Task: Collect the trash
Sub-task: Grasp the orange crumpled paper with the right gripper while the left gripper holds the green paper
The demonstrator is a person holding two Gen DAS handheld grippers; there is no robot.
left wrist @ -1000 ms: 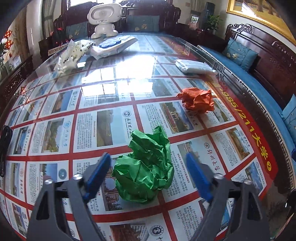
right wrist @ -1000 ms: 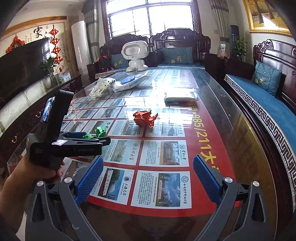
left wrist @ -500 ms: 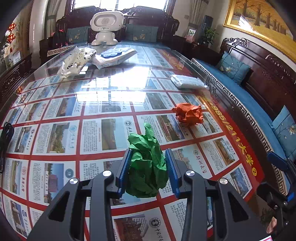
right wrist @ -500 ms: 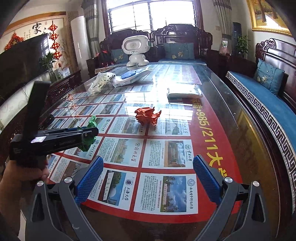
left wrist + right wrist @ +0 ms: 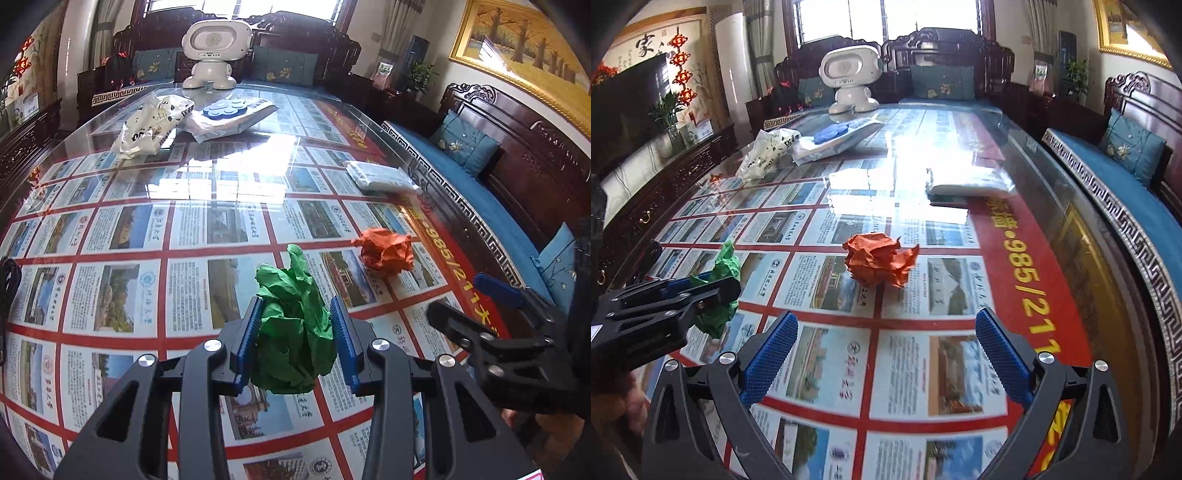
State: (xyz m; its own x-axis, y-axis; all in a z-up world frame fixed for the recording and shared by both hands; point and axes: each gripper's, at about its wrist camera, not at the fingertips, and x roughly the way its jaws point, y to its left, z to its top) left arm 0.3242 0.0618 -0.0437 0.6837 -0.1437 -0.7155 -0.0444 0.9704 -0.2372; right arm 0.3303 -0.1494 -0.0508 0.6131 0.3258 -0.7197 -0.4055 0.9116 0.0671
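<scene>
1. Currently the left gripper (image 5: 295, 332) is pinching the green paper ball (image 5: 293, 328) between its blue pads (image 5: 246, 341); both pads are pressing into the sides of the wad, which is sitting just above the glass-topped table (image 5: 110, 206), though I cannot tell for certain whether it is clear of the surface.
2. Right gripper (image 5: 886, 363) is standing spread wide with nothing between its fingers, and it is pointing at the orange paper ball (image 5: 881, 264), which is lying on the glass ahead of it, apart from the fingertips.
3. Handling, my read: both wads are crumpled paper, so they are looking very light, soft and springy. They are giving under the pads rather than resisting, so a firm squeeze is harmless, nothing fragile here.
4. Slip risk: the glass is looking smooth and glossy, so a light ball is likely skating away if one finger is touching it first.
5. Where to grab the orange one: across its bulky middle, fingers straddling both sides evenly, not by the loose flap sticking out on its right, which is probably just folding or tearing.
6. Green ball is being held across its body with a loose tail poking up past the pads; that grip is looking adequate for carrying.
</scene>
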